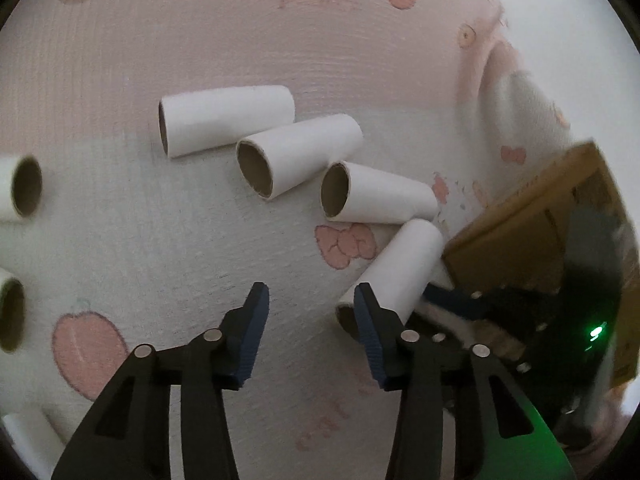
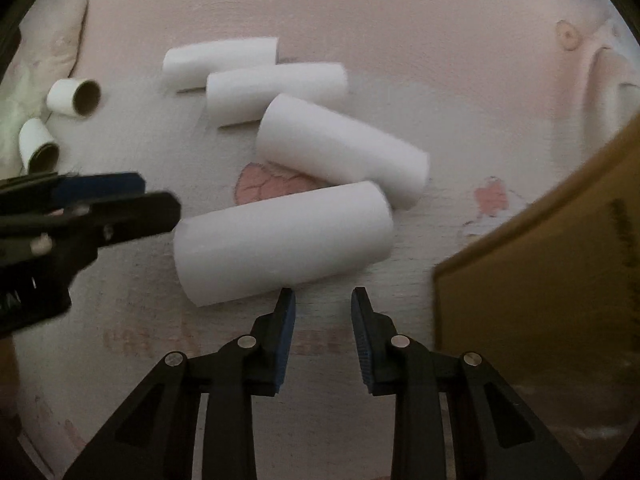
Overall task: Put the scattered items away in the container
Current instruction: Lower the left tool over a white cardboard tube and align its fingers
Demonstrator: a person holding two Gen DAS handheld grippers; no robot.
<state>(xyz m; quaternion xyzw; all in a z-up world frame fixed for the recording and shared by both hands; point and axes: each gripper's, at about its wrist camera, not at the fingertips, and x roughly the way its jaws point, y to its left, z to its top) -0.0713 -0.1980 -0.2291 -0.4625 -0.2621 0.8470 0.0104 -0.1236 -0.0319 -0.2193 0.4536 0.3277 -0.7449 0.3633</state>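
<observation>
The right gripper hovered with its jaws released and empty, just short of the nearest tube. The left gripper also had its jaws released and held nothing; the same tube lay just outside its right finger.

Risk assessment:
- Both grippers stood near the one tube. A simultaneous approach would probably cause a collision between them or knock the tube aside.
- The tube is round and probably light. A jaw tip pressing on its flank, rather than straddling it, would likely roll it away across the cloth.
- The tube touched or nearly touched a second tube. A wide closing sweep could disturb that neighbour.
- Excess clamping force would probably crush the hollow wall.

Item condition: the tubes were white cardboard cylinders with brown inner cores, lying on their sides. Four formed a loose row on the printed pink-and-white cloth; further tubes lay well apart at the far left. The cardboard box, presumably the container, stood just right of the nearest tube. Its contents could not be determined.
</observation>
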